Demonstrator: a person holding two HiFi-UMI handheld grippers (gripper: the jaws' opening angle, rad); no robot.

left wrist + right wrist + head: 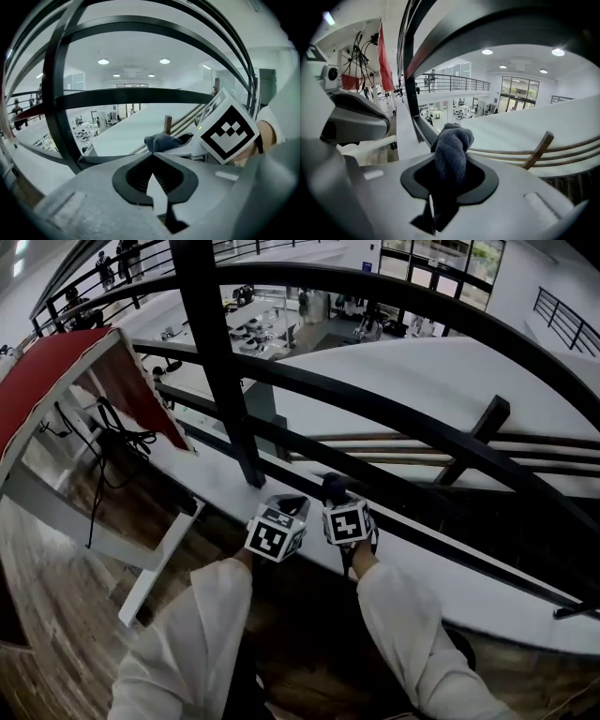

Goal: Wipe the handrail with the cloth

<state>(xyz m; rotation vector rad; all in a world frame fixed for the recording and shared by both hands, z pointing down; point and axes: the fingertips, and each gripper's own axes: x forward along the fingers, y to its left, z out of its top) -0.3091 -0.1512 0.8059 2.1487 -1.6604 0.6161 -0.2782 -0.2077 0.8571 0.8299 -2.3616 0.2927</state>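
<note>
The black handrail (422, 298) curves across the top of the head view, with lower black bars (375, 404) beneath it. My right gripper (334, 493) is shut on a dark grey-blue cloth (332, 487), held low in front of the lowest bar by the white ledge. In the right gripper view the bunched cloth (452, 140) sticks up out of the right gripper (449, 154). My left gripper (292, 504) sits close beside it on the left. The left gripper (152, 155) is shut with nothing in it, and its view shows the cloth (161, 140) and a bar (131, 96).
A black upright post (220, 362) stands just left of both grippers. At the left leans a white-framed board with a red top (52, 381), with black cables (122, 442) hanging by it. A white ledge (211, 486) runs under the railing, beyond which is an open atrium. Wooden floor (56, 615) lies below.
</note>
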